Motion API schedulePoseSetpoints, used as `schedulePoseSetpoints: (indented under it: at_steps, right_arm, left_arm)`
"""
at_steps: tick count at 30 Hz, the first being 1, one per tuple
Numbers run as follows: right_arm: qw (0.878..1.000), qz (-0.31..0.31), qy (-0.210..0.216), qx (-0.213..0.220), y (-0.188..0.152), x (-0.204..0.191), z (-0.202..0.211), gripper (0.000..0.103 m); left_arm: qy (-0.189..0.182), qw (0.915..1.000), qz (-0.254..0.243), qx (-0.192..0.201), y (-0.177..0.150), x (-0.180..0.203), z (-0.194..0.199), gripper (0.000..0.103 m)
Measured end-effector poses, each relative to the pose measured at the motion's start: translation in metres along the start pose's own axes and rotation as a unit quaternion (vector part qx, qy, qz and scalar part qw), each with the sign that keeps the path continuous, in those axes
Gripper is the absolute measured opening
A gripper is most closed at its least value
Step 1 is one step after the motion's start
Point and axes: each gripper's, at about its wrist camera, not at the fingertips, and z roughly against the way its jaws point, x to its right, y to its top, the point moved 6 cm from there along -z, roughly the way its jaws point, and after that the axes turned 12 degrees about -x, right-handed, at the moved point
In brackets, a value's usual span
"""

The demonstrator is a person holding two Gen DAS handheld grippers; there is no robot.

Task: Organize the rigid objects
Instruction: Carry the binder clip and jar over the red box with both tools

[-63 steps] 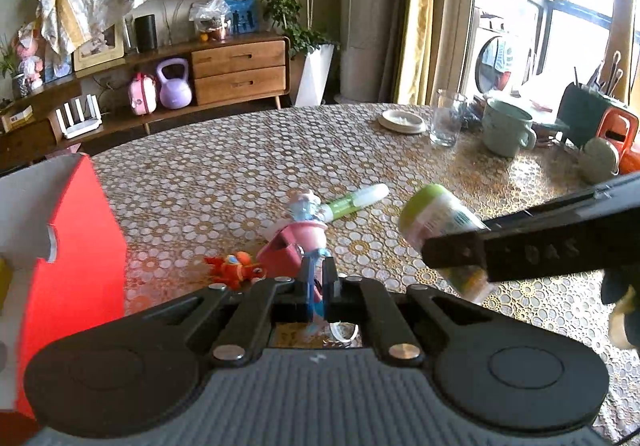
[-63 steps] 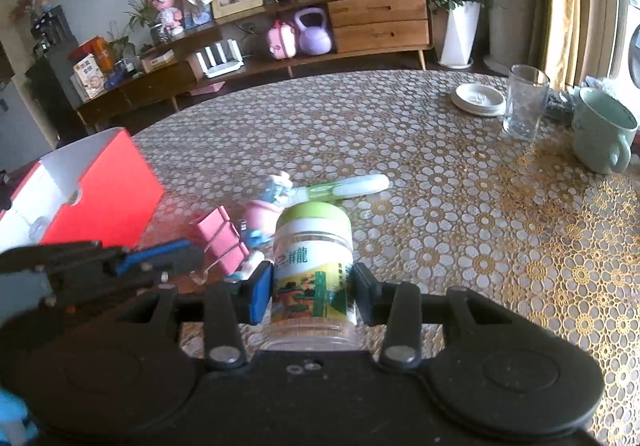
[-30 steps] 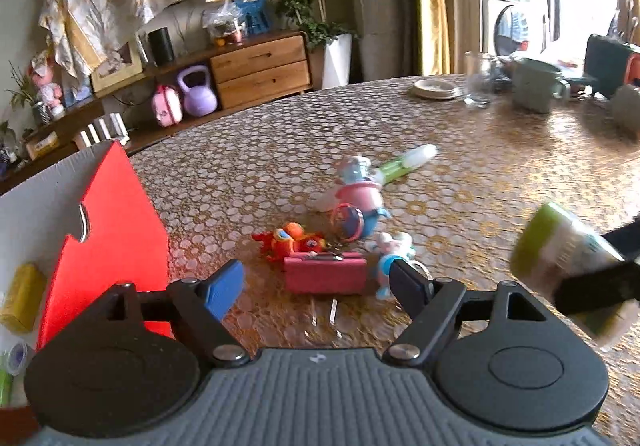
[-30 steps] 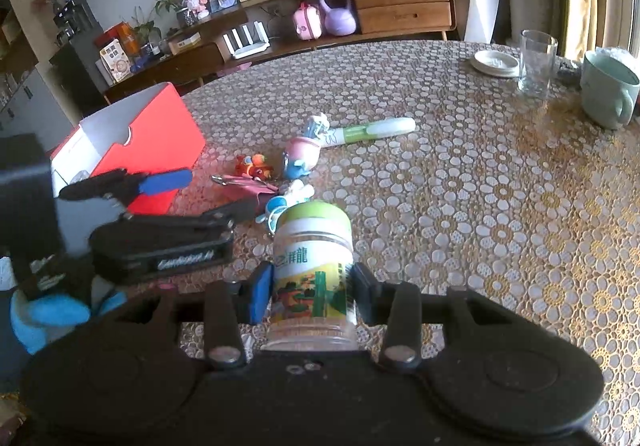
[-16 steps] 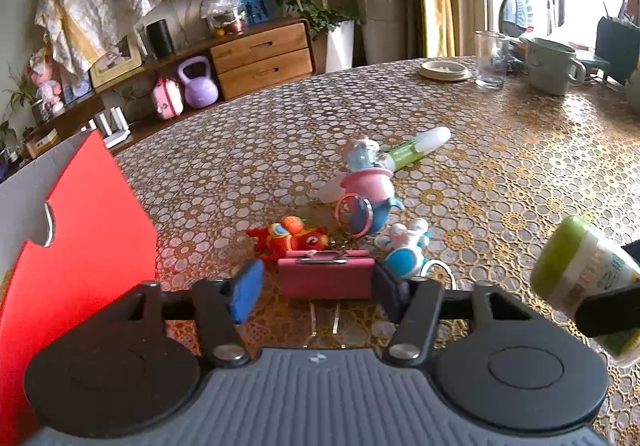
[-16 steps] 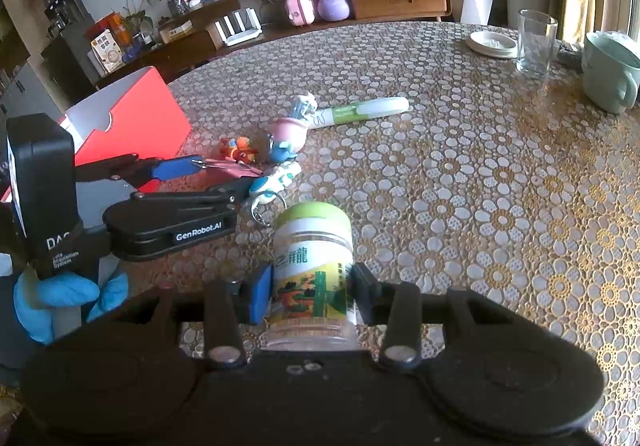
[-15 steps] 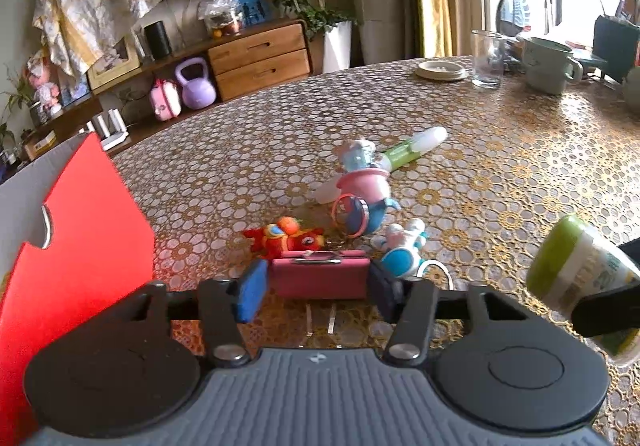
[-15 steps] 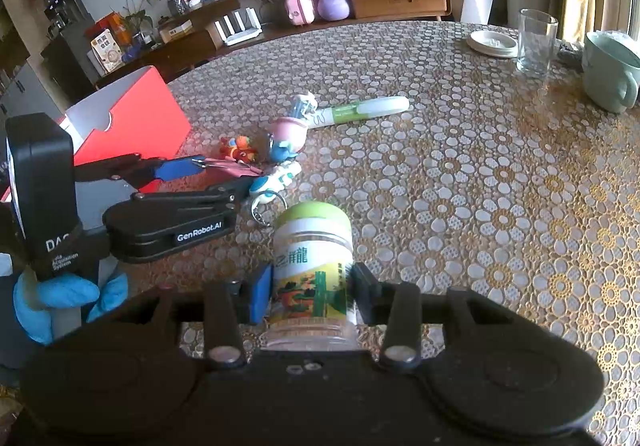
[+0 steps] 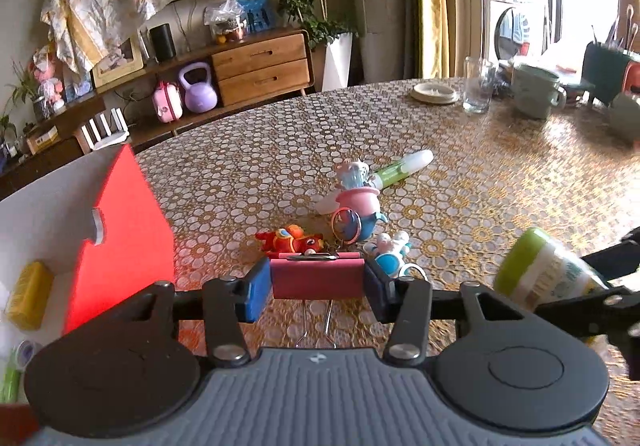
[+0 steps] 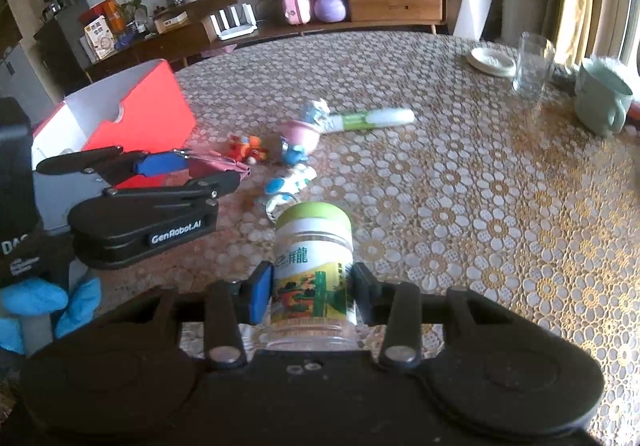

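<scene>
My left gripper (image 9: 317, 288) is shut on a pink binder clip (image 9: 317, 280), held just above the table; it also shows in the right wrist view (image 10: 192, 171). My right gripper (image 10: 308, 292) is shut on a green-lidded jar (image 10: 312, 270), which shows at the right of the left wrist view (image 9: 548, 272). On the table beyond lie a red toy figure (image 9: 290, 240), a pink and blue toy with a ring (image 9: 354, 205), a small blue and white toy (image 9: 390, 252) and a green and white marker (image 9: 402, 165). A red and white box (image 9: 120, 221) stands open at the left.
The box holds a yellow object (image 9: 28, 296) and other small items. At the table's far right stand a glass (image 9: 478, 89), a green mug (image 9: 536, 91), a white dish (image 9: 434, 92) and a utensil holder (image 9: 604, 69). A patterned cloth (image 10: 480, 185) covers the table.
My left gripper closed onto the pink binder clip and lifted it slightly. My right gripper keeps hold of the jar and has shifted a little.
</scene>
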Motion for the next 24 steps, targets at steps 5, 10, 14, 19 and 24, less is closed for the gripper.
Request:
schedulePoseSetpoints:
  at_steps: [5, 10, 14, 19, 24]
  right_arm:
    - [1.0, 0.024, -0.007, 0.009, 0.005, -0.026, 0.02, 0.042]
    - [0.998, 0.052, -0.008, 0.023, 0.014, -0.059, 0.04, 0.042]
    - [0.996, 0.077, -0.008, 0.033, 0.024, -0.087, 0.052, 0.042]
    - [0.993, 0.105, -0.005, 0.043, 0.039, -0.124, 0.057, 0.042]
    - [0.99, 0.131, -0.002, 0.048, 0.054, -0.159, 0.055, 0.042]
  left_arm:
    - [-0.014, 0.9997, 0.019, 0.001, -0.001, -0.013, 0.035, 0.049]
    - [-0.025, 0.9988, 0.041, 0.003, -0.001, -0.033, 0.069, 0.049]
    - [-0.022, 0.9986, 0.048, 0.008, -0.001, -0.052, 0.095, 0.049]
    - [-0.014, 0.9978, 0.064, 0.006, -0.003, -0.084, 0.119, 0.049]
    - [0.0, 0.9967, 0.081, 0.002, -0.006, -0.121, 0.133, 0.049]
